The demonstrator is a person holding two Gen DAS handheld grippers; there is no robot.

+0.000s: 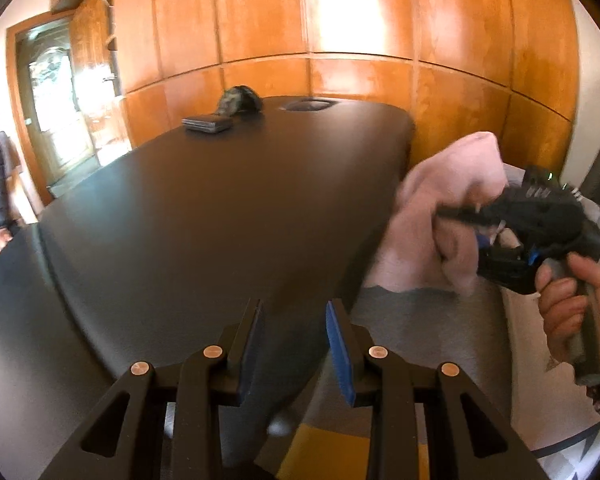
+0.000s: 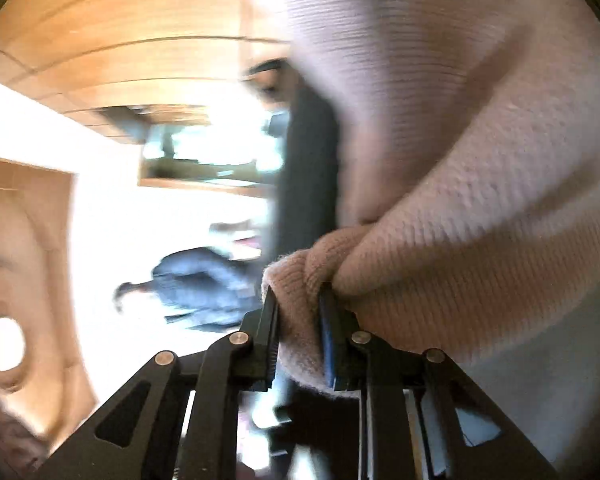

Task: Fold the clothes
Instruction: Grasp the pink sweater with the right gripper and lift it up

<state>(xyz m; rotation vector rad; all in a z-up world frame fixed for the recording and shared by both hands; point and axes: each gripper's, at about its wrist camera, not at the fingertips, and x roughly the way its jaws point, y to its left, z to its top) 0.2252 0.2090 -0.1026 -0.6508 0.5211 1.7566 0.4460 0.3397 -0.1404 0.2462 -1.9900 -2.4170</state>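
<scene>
A soft pink ribbed knit garment point(image 2: 440, 184) hangs bunched off the dark matte surface point(image 1: 204, 208), just past its right edge, pinched in the right hand-held gripper point(image 2: 300, 320), whose handle a bare hand point(image 1: 572, 312) grips. The left hand-held gripper point(image 1: 296, 344) hovers over the surface's near edge, fingers parted and empty.

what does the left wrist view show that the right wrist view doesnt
Only the left wrist view: the dark table, a cap and a flat dark case at its far end, the open left gripper, and the hand holding the right gripper.

Only the right wrist view: the knit weave up close and the cloth bunched between the right gripper's fingers.

Both: the pink garment, wood panelling.
</scene>
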